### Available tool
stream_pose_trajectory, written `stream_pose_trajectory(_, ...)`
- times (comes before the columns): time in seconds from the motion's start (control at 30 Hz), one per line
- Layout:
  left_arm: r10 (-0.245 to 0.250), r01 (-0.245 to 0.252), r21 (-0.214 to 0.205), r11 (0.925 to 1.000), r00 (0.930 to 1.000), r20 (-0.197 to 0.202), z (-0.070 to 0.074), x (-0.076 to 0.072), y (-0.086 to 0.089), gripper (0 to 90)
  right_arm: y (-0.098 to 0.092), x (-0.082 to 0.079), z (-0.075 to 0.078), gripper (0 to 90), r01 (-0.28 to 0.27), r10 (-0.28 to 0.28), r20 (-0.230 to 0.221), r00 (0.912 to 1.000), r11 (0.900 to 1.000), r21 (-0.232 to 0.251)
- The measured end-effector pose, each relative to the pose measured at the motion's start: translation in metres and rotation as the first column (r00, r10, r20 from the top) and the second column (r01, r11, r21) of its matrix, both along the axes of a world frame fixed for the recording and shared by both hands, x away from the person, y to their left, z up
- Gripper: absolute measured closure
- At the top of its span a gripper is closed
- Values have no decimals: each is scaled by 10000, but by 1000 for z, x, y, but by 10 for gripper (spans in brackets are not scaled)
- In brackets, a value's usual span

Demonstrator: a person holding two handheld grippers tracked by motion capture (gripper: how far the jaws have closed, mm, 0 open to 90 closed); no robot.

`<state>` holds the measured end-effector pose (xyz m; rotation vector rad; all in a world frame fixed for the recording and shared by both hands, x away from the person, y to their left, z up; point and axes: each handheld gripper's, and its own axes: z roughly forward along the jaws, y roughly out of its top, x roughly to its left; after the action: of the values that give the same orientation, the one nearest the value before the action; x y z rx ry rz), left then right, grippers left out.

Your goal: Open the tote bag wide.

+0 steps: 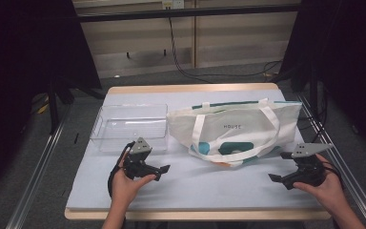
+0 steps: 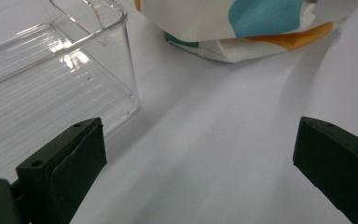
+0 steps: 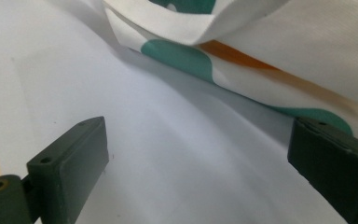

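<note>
A white tote bag (image 1: 233, 129) with teal and orange patches and white handles lies on its side at the middle right of the table. Left of it stands a clear plastic bin (image 1: 131, 126) with nothing in it. My left gripper (image 1: 159, 172) rests near the front, just in front of the bin, open and holding nothing. In the left gripper view the left gripper (image 2: 200, 158) faces the bin's corner (image 2: 116, 56) and the bag's bottom edge (image 2: 242, 32). My right gripper (image 1: 279, 167) is open at the front right, and in its own view the right gripper (image 3: 196, 158) points at the bag (image 3: 284, 51).
A pale mat (image 1: 200, 186) covers the wooden table (image 1: 190, 88). Metal rails (image 1: 38, 167) run along both sides. Cables (image 1: 181, 62) lie on the floor behind the table. A strip of bare mat lies between the two grippers at the front.
</note>
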<state>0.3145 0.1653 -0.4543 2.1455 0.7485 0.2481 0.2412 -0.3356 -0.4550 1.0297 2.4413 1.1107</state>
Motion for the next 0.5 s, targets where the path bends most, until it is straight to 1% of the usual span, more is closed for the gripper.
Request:
stream_pose_trajectory(0.03,43,-43,50,10000,10000,-25,0,0,-3,10,0,0,0,50,-1,1,17,10000,10000,4)
stream_pose_trajectory(0.1,-98,98,-31,9999,9999,-40,1,0,-5,13,1,0,1,50,-29,29,-5,10000,9999,116)
stream_pose_trajectory(0.17,-176,176,-99,9998,9998,-34,3,-1,-7,13,2,0,2,54,-30,30,-27,10000,9999,101)
stream_pose_trajectory(0.27,-235,236,-51,9997,9997,72,6,-1,-9,14,1,0,3,54,-17,17,2,10000,9999,161)
stream_pose_trajectory(0.3,-301,301,-112,9995,9995,51,9,-1,-11,13,1,0,4,55,-20,21,-48,10000,9996,282)
stream_pose_trajectory(0.33,-301,301,-112,9995,9995,51,9,-1,-11,13,1,1,5,56,-11,11,-3,10000,9995,323)
stream_pose_trajectory(0.4,-417,418,-254,9988,9991,32,15,0,-13,8,0,1,7,56,-37,38,-34,10000,9991,419)
stream_pose_trajectory(0.43,-493,495,-331,9982,9988,45,17,1,-14,8,0,2,8,59,-5,2,58,10000,9991,417)
stream_pose_trajectory(0.5,-564,564,-347,9978,9984,17,21,2,-16,10,0,3,11,62,-23,21,70,10000,9992,397)
